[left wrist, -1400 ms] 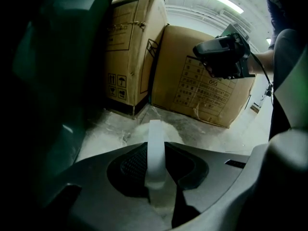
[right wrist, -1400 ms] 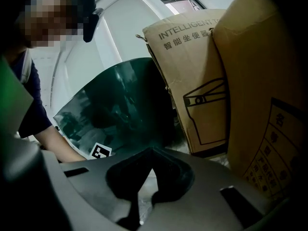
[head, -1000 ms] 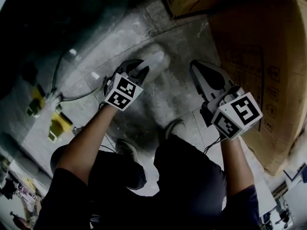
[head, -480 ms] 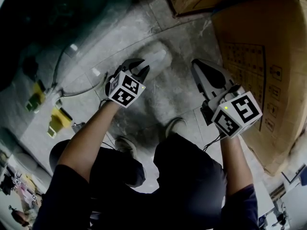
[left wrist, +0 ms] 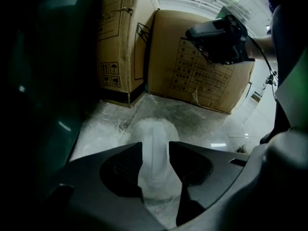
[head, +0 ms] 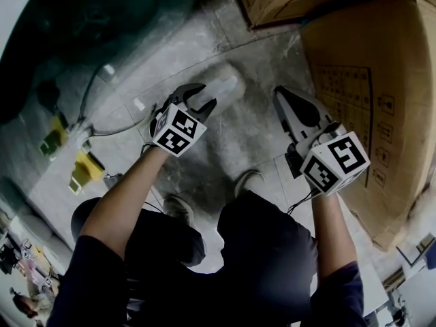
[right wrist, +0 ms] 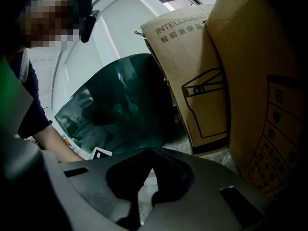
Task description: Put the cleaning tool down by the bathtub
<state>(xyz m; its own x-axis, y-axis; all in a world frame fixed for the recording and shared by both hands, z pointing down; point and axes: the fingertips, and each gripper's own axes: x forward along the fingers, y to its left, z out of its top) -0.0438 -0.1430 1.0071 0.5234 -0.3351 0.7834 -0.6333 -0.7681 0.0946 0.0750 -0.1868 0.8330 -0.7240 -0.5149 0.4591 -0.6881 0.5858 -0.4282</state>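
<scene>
Down by the tub: the left gripper [head: 201, 99] is opening its jaws around the handle of the pale cleaning tool [head: 221, 87]. The tool lies on the dusty floor [head: 259, 131], just right of the dark green bathtub [head: 82, 19].

The tool's long axis runs straight out from the left jaws, toward the far right and the cardboard boxes [head: 368, 67]. A straight pull back along that line looks like the cleanest way to get clear. The left gripper is the one at the tool. The right gripper [head: 280, 95] hangs beside it to the right, jaws pressed together on nothing.

The head view sets tub, tool and both grippers in one layout. Only the left gripper view shows the handle between the spreading pads, which seem just free of it, and the fuzzy head flat on the floor beyond. The right gripper view shows the tub wall and a carton, not the tool.
</scene>
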